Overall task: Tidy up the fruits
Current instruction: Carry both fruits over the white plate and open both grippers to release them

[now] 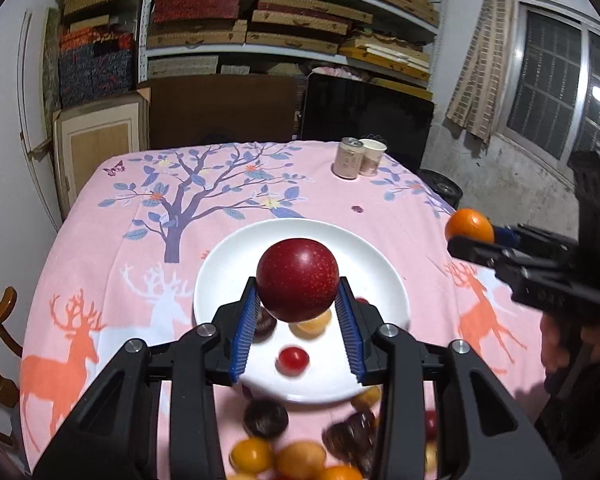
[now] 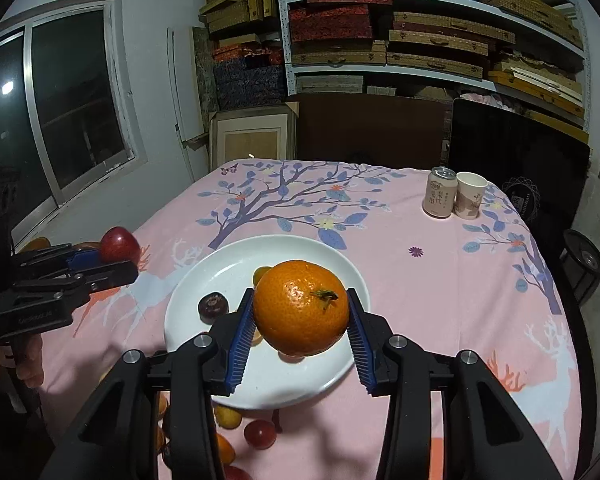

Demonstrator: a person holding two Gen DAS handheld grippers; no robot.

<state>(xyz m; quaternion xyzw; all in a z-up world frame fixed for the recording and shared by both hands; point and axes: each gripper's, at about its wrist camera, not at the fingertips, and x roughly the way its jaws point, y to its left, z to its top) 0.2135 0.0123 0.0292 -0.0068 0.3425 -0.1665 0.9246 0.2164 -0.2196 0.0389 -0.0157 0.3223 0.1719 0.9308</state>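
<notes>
Plate (image 1: 380, 276) straight beyond the left gripper (image 1: 298, 300), white rim bare ahead of the fingertips and to both sides, pink tablecloth (image 1: 228, 208) open past the far rim. Blue pads (image 1: 247, 322) pinching a dark red apple (image 1: 298, 278), held above the plate's middle. Under and behind the apple, on the plate: a dark fruit beside the left finger, a yellow one (image 1: 312, 322) under the apple, a small red fruit (image 1: 293, 359) nearer the finger roots. Below the near rim, a blurred heap of loose fruits (image 1: 284, 436) on the cloth, yellow, orange and dark.

Right gripper (image 2: 301, 312) pinching an orange (image 2: 301, 307) between its pads, stem turned toward the camera, hanging over the plate's near half. Left of its left finger, a dark fruit (image 2: 213, 307) lying on the plate. Right of the fingers, plain cloth out to the table edge.

Far ahead and right of both pairs of fingers, a can (image 2: 441, 193) and a paper cup (image 2: 470, 194) touching or nearly so, well apart from the plate. Beyond the table's far edge, a dark screen (image 2: 516, 152) and shelves of flat boxes (image 2: 400, 32).
</notes>
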